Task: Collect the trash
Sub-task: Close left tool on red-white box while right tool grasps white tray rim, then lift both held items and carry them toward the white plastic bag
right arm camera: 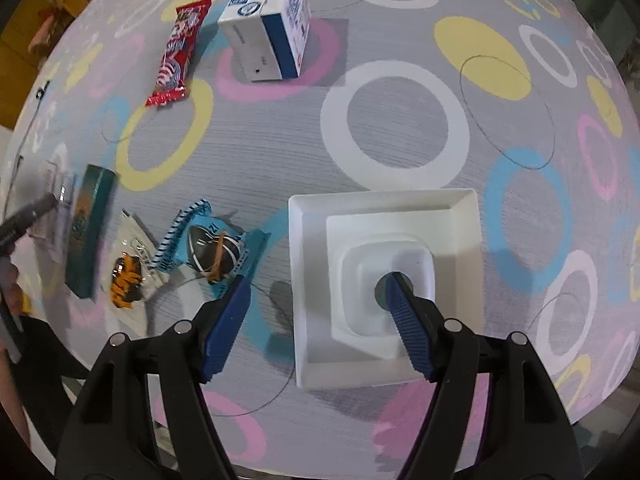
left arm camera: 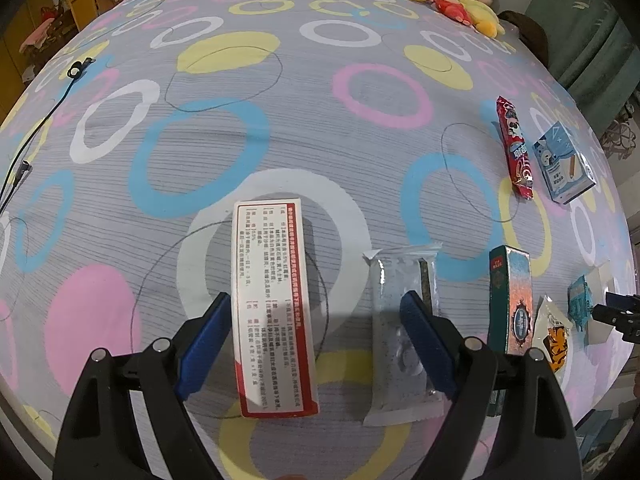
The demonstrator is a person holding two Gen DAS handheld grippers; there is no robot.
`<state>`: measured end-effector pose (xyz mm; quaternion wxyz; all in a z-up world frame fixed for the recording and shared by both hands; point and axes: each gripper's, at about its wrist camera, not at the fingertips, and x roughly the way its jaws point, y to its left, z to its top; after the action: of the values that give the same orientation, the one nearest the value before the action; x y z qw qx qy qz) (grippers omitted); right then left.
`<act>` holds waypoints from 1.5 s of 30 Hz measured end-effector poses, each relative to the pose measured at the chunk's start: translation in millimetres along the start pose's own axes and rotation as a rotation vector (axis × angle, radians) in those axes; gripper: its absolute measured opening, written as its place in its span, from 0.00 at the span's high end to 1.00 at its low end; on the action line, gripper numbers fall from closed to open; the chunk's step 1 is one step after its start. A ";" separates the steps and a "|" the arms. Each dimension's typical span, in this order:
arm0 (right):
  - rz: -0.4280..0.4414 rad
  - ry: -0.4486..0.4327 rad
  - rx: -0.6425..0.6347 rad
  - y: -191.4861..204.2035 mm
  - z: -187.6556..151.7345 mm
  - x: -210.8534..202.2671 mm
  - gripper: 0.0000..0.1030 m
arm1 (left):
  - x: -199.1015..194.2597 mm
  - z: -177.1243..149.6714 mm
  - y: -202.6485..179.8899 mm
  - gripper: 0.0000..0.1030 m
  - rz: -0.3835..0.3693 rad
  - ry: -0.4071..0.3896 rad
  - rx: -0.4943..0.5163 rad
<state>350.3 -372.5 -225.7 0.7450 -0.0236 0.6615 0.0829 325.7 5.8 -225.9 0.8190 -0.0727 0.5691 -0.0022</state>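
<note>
A: Left wrist view first. Where do the left tongs [left arm camera: 316,320] stand?

B: Spread wide, gripping nothing. The red-bordered white box [left arm camera: 274,304] lies on the bed sheet [left arm camera: 280,120] between the jaws, hard by the left pad; whether they touch I cannot tell. Its long axis runs from twelve to six. The silvery wrapper [left arm camera: 402,332] lies parallel, partly under the right pad.

A: Anything further off?

B: A green box [left arm camera: 510,300] at three o'clock; a red wrapper [left arm camera: 516,148] and a blue carton [left arm camera: 562,164] towards two.

A: Now the right wrist view.

B: The right tongs [right arm camera: 316,312] are also parted, with one side of the white bin [right arm camera: 384,280] between the pads, which I judge are not pressing it. The blue wrapper [right arm camera: 212,248] lies at ten o'clock, touching the left pad.

A: So which hand takes what?

B: Probably the left tongs take the white box, by closing across its narrow width.
</note>
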 end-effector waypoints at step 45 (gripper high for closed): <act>-0.119 -0.036 0.026 -7.8 -6.0 12.9 0.61 | -2.1 0.8 15.8 0.68 0.002 -0.018 -0.055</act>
<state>347.1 -379.9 -239.8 0.7605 -0.0515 0.6466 0.0303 324.4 21.7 -225.6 0.8218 -0.0946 0.5616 0.0151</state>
